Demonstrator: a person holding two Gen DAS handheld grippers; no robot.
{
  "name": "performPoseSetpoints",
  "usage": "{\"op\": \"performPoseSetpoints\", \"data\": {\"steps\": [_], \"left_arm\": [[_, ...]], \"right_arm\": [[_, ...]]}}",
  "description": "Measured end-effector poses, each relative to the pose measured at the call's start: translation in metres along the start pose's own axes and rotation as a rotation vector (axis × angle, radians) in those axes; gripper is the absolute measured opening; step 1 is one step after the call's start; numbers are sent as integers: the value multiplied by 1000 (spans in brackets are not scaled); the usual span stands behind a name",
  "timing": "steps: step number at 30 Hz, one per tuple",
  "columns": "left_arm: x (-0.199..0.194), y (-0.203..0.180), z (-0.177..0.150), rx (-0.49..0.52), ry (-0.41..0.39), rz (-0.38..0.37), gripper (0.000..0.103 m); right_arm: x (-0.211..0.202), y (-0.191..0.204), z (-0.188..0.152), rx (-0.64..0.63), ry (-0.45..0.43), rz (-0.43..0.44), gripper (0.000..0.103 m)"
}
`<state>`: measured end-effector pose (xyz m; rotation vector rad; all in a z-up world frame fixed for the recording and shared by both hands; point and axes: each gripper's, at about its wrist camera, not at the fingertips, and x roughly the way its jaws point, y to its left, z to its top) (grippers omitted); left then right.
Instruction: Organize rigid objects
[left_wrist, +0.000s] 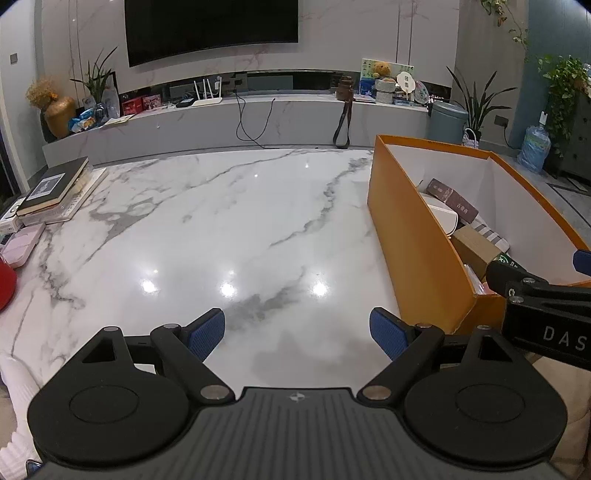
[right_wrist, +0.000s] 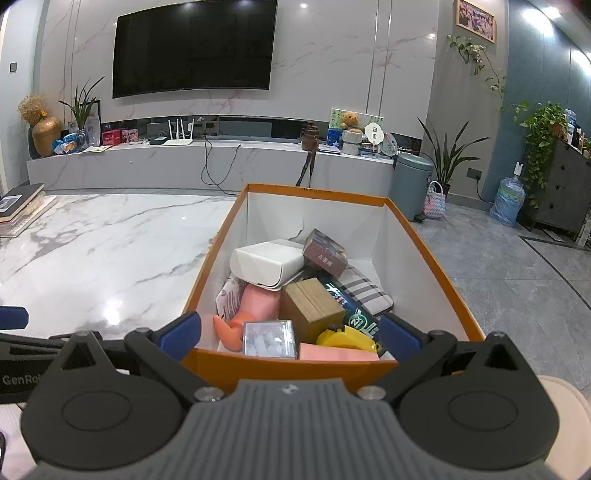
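Both tongs stand wide with nothing between their blue pads. The left tongs (left_wrist: 297, 334) hover over a bare stretch of the white marble surface (left_wrist: 221, 221), with the orange box (left_wrist: 413, 236) to their right at the surface's right edge. The right tongs (right_wrist: 290, 334) sit at the near end of that orange box (right_wrist: 295, 363), their pads spread to either side of its near wall. Inside the box lie the gathered things: a white case (right_wrist: 266, 267) at the far left, a dark maroon packet (right_wrist: 325, 253) tilted against it on the right, a striped grey pouch (right_wrist: 364, 291) along the right wall, a brown cardboard box (right_wrist: 310, 308) in the middle, a dark green packet (right_wrist: 354, 312) just right of it, a pink piece (right_wrist: 258, 304) left of it, and near the front wall an orange piece (right_wrist: 227, 332), a clear plastic case (right_wrist: 269, 338), a yellow object (right_wrist: 347, 338) and a flat pink pad (right_wrist: 336, 352). At the far left of the surface, a stack of books (left_wrist: 51, 188) rests well apart from the box.
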<state>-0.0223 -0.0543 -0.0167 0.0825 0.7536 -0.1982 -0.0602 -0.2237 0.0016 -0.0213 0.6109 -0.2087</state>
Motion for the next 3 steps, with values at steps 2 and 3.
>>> {"op": "performPoseSetpoints", "data": {"steps": [2,3], "left_arm": [[0,0,0,-3,1,1,103],[0,0,0,-6,1,3,103]], "right_arm": [[0,0,0,1,1,1,101],[0,0,0,1,2,0,101]]}}
